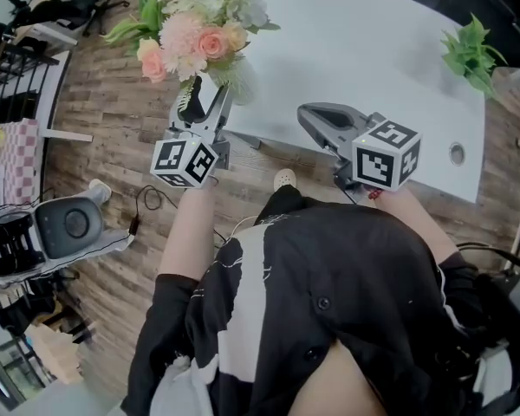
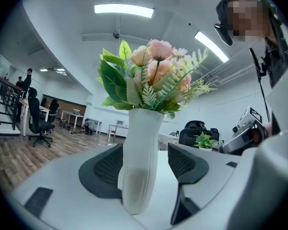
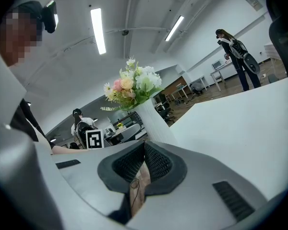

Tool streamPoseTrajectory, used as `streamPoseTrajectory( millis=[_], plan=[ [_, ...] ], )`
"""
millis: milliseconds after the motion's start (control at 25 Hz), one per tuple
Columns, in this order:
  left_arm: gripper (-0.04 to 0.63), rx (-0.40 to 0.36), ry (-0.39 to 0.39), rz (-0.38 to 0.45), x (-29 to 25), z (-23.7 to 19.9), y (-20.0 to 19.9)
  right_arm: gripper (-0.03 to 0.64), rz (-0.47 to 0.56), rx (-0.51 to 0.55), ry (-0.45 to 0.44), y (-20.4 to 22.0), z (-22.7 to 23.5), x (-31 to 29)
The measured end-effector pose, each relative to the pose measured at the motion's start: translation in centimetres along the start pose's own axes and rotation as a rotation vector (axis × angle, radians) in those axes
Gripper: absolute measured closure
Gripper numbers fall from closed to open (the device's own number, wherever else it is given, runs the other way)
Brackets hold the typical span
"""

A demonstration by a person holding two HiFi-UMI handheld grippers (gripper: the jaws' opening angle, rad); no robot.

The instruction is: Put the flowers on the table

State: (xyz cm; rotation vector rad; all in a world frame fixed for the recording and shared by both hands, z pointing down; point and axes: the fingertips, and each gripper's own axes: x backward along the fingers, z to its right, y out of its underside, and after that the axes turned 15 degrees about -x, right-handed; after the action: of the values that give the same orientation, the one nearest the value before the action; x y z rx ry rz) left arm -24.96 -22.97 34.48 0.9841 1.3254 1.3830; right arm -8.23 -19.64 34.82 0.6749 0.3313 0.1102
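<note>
Fingers (image 2: 103,169) of the forward-reaching left gripper (image 1: 204,100) pinch the flower vase (image 2: 141,143); right gripper (image 1: 308,118) fingers (image 3: 156,162) press together.

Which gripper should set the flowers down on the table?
The left. The left hand-held gripper has the white vase of flowers between its jaws, right by the table edge. The right hand-held gripper is shut on nothing, off to the side.

Small green plant (image 1: 472,52), grey machine (image 1: 67,224) on wooden floor (image 1: 113,137)
</note>
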Motion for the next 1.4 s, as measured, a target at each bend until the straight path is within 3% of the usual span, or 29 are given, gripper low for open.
streamPoseTrajectory(
  millis=[120, 400, 720, 960, 1240, 1400],
  plan=[
    [0.316, 0.003, -0.025, 0.014, 1.9, 1.3, -0.9, 0.601, 0.000, 0.016, -0.015, -0.1, -0.7, 0.4],
    [0.544, 0.065, -0.029, 0.033, 6.2, 6.2, -3.2, 0.601, 0.017, 0.058, -0.046, 0.5, -2.9, 2.0],
    [0.581, 0.050, 0.065, 0.010, 10.7, 12.8, -4.5, 0.601, 0.016, 0.101, -0.070, 3.1, -5.2, 5.6],
    [0.583, 0.015, 0.083, -0.062, 13.3, 17.0, -4.0, 0.601, 0.000, 0.116, -0.075, 5.9, -5.8, 8.2],
    [0.583, 0.059, 0.066, -0.083, 16.6, 19.9, -2.8, 0.601, -0.026, 0.108, -0.059, 9.2, -5.8, 10.8],
    [0.583, 0.048, 0.096, -0.095, 17.1, 22.0, -2.3, 0.601, -0.023, 0.101, -0.024, 10.2, -4.9, 12.5]
  ],
)
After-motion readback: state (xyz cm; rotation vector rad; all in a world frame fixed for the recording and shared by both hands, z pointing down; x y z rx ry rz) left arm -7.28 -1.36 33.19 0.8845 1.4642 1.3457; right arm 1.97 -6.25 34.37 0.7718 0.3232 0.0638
